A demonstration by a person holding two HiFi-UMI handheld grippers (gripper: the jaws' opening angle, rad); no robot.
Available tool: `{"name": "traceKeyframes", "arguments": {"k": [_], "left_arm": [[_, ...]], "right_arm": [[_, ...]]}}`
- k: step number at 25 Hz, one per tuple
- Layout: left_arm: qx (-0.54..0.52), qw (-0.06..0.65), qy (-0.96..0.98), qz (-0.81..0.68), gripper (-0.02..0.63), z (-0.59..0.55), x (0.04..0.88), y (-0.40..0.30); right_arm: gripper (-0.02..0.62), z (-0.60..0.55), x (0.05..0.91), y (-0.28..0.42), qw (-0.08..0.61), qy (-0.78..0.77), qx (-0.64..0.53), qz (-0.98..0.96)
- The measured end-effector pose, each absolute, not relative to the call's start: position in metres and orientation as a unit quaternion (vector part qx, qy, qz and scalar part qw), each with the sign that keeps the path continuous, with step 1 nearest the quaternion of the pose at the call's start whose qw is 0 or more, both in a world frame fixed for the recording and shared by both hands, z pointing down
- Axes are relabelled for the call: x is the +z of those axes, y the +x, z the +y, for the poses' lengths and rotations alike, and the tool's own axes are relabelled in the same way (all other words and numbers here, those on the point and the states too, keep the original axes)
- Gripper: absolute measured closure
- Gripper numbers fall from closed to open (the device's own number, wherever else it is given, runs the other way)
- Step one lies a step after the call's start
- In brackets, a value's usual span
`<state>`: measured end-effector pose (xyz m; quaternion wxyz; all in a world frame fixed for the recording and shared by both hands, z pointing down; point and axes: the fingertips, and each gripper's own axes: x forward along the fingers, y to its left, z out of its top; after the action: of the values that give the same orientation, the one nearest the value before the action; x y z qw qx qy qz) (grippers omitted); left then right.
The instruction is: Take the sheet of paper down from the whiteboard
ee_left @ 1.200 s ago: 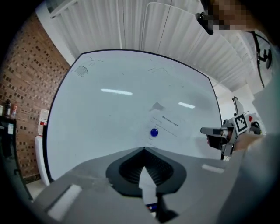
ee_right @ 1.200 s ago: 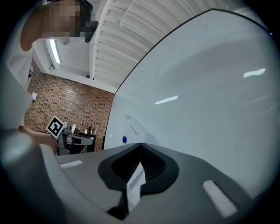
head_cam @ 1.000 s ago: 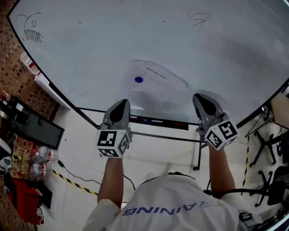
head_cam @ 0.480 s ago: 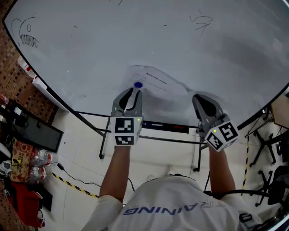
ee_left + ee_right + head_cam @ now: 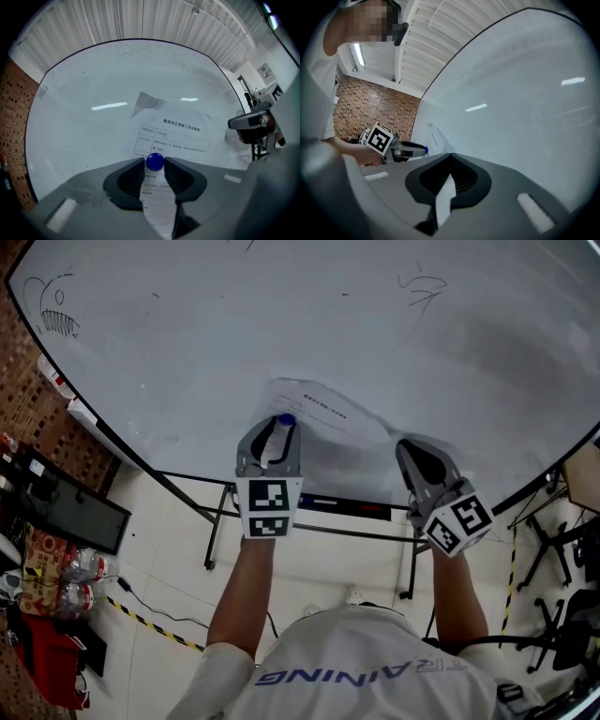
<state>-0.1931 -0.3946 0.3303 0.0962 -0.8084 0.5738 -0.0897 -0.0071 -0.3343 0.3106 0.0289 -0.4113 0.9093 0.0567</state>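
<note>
Whiteboard (image 5: 281, 315) fills the upper half of the head view. The sheet of paper (image 5: 328, 423) is on the board, at frame centre, just above the board's lower edge. The sheet carries a printed table. In the left gripper view its upper left corner (image 5: 145, 101) is folded away from the board.

A blue magnet (image 5: 286, 418) sits on the sheet's left part.

Left tongs (image 5: 279, 427): level, pointing at the board, jaws opening. In the left gripper view the magnet (image 5: 154, 161) stands between the two tips (image 5: 154, 165). Contact between tips and magnet cannot be told.

Right tongs (image 5: 412, 446): at the sheet's right edge, where the paper bulges off the board. In the right gripper view the jaws (image 5: 450, 157) are pressed together, pinching a white strip of the sheet (image 5: 444, 197).

A fish-like doodle (image 5: 58, 320) is at the board's upper left.
</note>
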Motion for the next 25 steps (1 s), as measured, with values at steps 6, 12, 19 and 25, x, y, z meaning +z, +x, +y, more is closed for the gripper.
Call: {"name": "traceKeyframes", "arguments": {"k": [6, 12, 19, 25], "left_arm": [[-0.087, 0.091, -0.808, 0.575, 0.469, -0.397, 0.329, -0.19], [-0.08, 0.083, -0.808, 0.577, 0.476, -0.397, 0.329, -0.191], [-0.077, 0.079, -0.809, 0.577, 0.476, -0.398, 0.33, -0.191], [-0.076, 0.079, -0.81, 0.576, 0.476, -0.397, 0.329, -0.191]], "right_arm": [[0.588, -0.336, 0.312, -0.01, 0.027, -0.405, 0.056, 0.912], [0.588, -0.337, 0.308, -0.01, 0.031, -0.401, 0.058, 0.914], [0.532, -0.336, 0.306, -0.016, 0.035, -0.387, 0.068, 0.919], [0.481, -0.333, 0.306, -0.03, 0.026, -0.364, 0.075, 0.928]]}}
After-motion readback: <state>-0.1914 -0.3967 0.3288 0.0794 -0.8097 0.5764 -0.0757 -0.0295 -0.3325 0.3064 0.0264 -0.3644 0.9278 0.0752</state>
